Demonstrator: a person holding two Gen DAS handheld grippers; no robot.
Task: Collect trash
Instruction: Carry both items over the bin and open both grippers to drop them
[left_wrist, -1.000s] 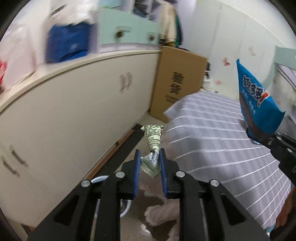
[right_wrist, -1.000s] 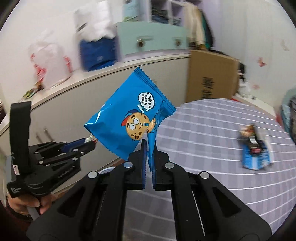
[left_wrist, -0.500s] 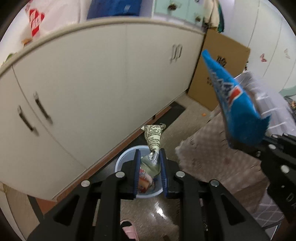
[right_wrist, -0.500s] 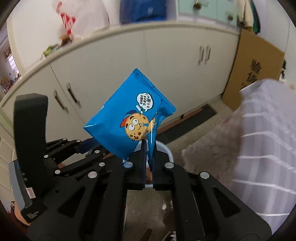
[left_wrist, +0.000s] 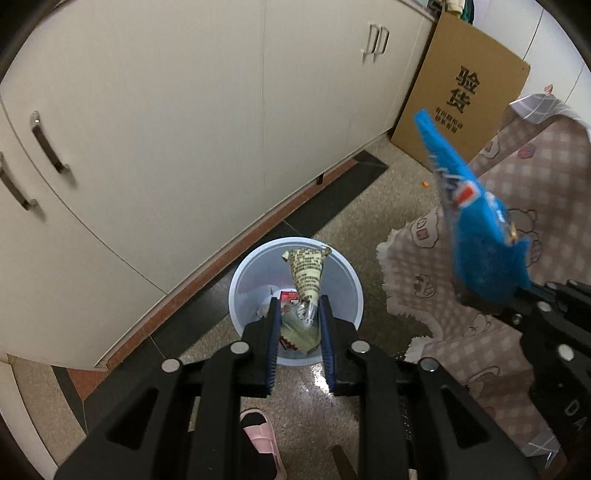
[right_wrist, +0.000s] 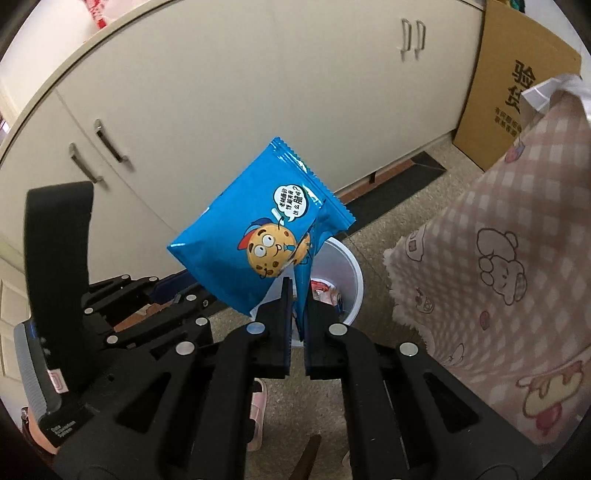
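My left gripper is shut on a crumpled green printed wrapper and points steeply down over a pale blue round trash bin on the floor, which holds several wrappers. My right gripper is shut on the edge of a blue cookie packet with a cartoon cookie on it. The bin shows behind that packet in the right wrist view. In the left wrist view the blue packet hangs at the right, above the right gripper's black body. The left gripper's body fills the lower left of the right wrist view.
Cream cabinet doors with a dark kick strip run behind the bin. A cardboard box leans at the back right. A pink bear-print blanket hangs at the right. A pink slipper lies on the speckled floor under me.
Both grippers have swung from the striped bed down toward the floor. The bin has come into view and now lies right under the left gripper. Both wrappers stay gripped.
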